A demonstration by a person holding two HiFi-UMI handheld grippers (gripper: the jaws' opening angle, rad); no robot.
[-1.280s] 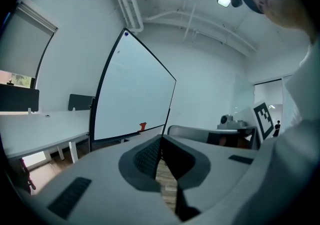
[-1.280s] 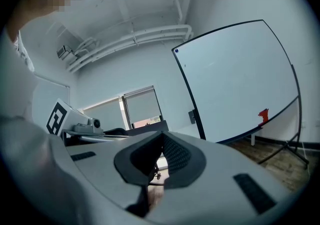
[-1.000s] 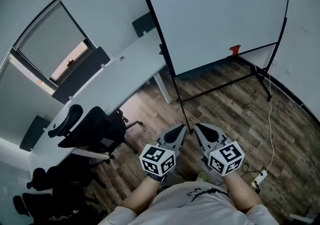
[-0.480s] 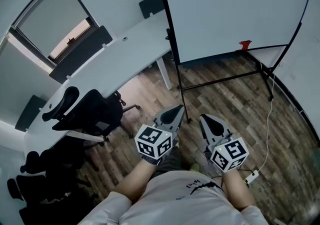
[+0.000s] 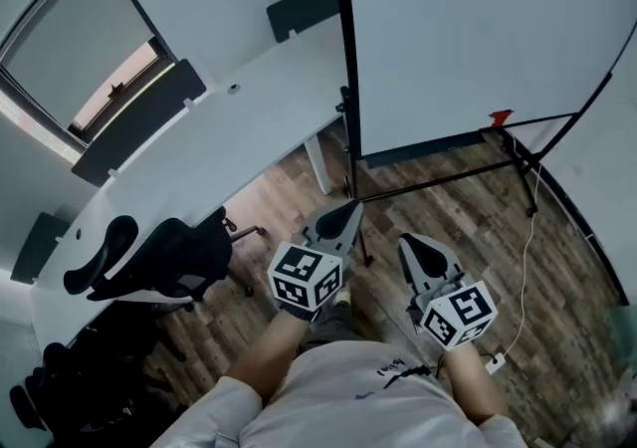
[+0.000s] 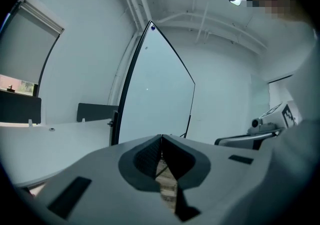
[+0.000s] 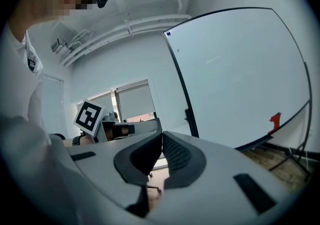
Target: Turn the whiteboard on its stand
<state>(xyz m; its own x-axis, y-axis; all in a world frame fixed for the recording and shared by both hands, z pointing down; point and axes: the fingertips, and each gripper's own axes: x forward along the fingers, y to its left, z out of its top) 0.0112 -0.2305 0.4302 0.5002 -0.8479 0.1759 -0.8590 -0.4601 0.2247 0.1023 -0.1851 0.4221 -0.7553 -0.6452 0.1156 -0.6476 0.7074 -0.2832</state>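
A large whiteboard (image 5: pixel 478 28) in a black frame stands on a black floor stand (image 5: pixel 448 175) ahead of me, with a red object (image 5: pixel 500 118) on its tray. The whiteboard (image 6: pixel 155 94) shows edge-on in the left gripper view, and the whiteboard (image 7: pixel 240 74) faces the right gripper view. My left gripper (image 5: pixel 350 208) is shut and empty, its tip just short of the board's near post. My right gripper (image 5: pixel 410 242) is shut and empty too, lower and to the right, apart from the stand.
A long white desk (image 5: pixel 199 167) with dark dividers runs along the left, close to the board's left edge. Black office chairs (image 5: pixel 159 262) stand beside it. A white cable (image 5: pixel 526 267) runs over the wood floor to a power strip (image 5: pixel 495 364) at the right.
The view has closed in on the whiteboard, which now fills more of the top. Both grippers stayed shut; the left one came closer to the board's near post.
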